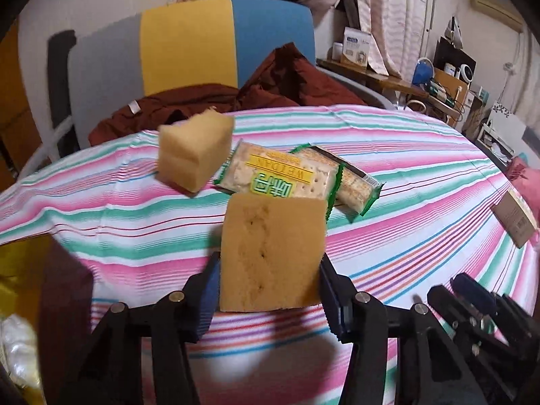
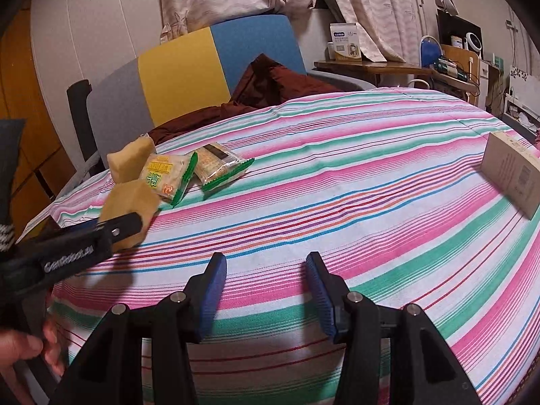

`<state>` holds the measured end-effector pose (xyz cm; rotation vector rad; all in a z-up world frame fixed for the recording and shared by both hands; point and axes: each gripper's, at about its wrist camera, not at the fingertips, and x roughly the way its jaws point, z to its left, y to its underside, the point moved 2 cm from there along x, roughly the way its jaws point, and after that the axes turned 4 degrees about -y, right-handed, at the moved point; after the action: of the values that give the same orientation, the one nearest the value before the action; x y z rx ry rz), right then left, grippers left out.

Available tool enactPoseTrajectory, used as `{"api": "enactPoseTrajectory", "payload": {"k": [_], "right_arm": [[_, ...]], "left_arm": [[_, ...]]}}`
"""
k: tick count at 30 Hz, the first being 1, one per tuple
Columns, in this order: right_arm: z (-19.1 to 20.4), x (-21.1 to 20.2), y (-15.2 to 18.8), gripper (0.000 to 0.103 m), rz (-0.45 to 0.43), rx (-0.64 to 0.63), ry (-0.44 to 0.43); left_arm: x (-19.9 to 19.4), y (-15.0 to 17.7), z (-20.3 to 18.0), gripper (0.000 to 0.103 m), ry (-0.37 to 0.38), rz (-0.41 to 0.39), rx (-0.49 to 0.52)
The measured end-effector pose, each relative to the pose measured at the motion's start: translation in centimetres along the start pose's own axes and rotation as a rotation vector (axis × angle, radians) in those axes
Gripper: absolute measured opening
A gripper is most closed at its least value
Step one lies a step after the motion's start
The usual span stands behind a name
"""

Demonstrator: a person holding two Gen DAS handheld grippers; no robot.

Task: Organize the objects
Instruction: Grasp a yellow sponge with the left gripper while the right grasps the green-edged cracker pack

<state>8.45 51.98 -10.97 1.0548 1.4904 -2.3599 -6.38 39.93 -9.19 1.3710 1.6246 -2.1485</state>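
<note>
Left gripper (image 1: 270, 290) is clenched on a yellow sponge block (image 1: 271, 253), both blue finger pads (image 1: 206, 298) pressed against the block's sides; the block is carried above the cloth. Right gripper (image 2: 266, 290) is released, its jaws spread apart with only cloth visible between them.

Items, largest to smallest:

1. Striped tablecloth (image 2: 371, 185): pink, green, white and blue bands, covering the whole work surface.
2. Chair (image 1: 189, 44): grey, yellow and blue back panels, standing at 12 o'clock beyond the far table edge, with a dark red garment (image 1: 290, 81) draped over its seat.
3. Cardboard box (image 2: 509, 172): brown, at 3 o'clock near the table's right edge, well apart from the other items.
4. Held sponge block: at 6 o'clock in the left wrist view, between the fingers. In the right wrist view the same block (image 2: 130, 209) appears at 9 o'clock, in the left gripper (image 2: 114, 233).
5. Second sponge block (image 1: 195, 153): at 11 o'clock in the left wrist view, just beside the cracker packets; whether it rests flat on the cloth cannot be told because the view is blurred.
6. Cracker packet (image 1: 280, 175): green-edged, yellow label, at 12 o'clock just beyond the held block.
7. Second cracker packet (image 1: 351, 182): green-edged, partly under the first, at 1 o'clock.
</note>
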Motion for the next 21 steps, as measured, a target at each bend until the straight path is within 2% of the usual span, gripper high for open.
{"api": "enactPoseTrajectory", "payload": {"k": [5,8,12,15,16,19,21], "right_arm": [[0.4,0.1,0.0,0.05,0.007,-0.02,0.028],[1.3,0.4,-0.7,0.05,0.058,-0.068,0.068],[2.7,0.5,-4.6,0.05,0.021,-0.168,0.037],[3.5,2.8,-7.8,0.05,0.043,-0.24,0.027],[3.8,4.3,-8.5,0.05,0.087,-0.272,0.014],[4.1,8.0,-9.1,0.05,0.178,-0.354,0.056],[4.3,9.0,-9.5,0.05,0.174,-0.362,0.035]], "left_arm": [[-1.1,1.7,1.0,0.054,-0.019,-0.017,0.001],[-1.6,2.4,1.5,0.054,-0.02,-0.031,0.001],[-1.7,2.7,1.9,0.054,-0.024,-0.034,-0.013],[-1.6,2.7,1.7,0.054,-0.026,-0.036,-0.008],[-1.6,2.7,1.9,0.054,-0.02,-0.036,-0.014],[-1.4,2.7,2.2,0.054,-0.001,-0.028,-0.031],[-1.2,2.8,2.1,0.054,0.004,-0.018,-0.032]]}}
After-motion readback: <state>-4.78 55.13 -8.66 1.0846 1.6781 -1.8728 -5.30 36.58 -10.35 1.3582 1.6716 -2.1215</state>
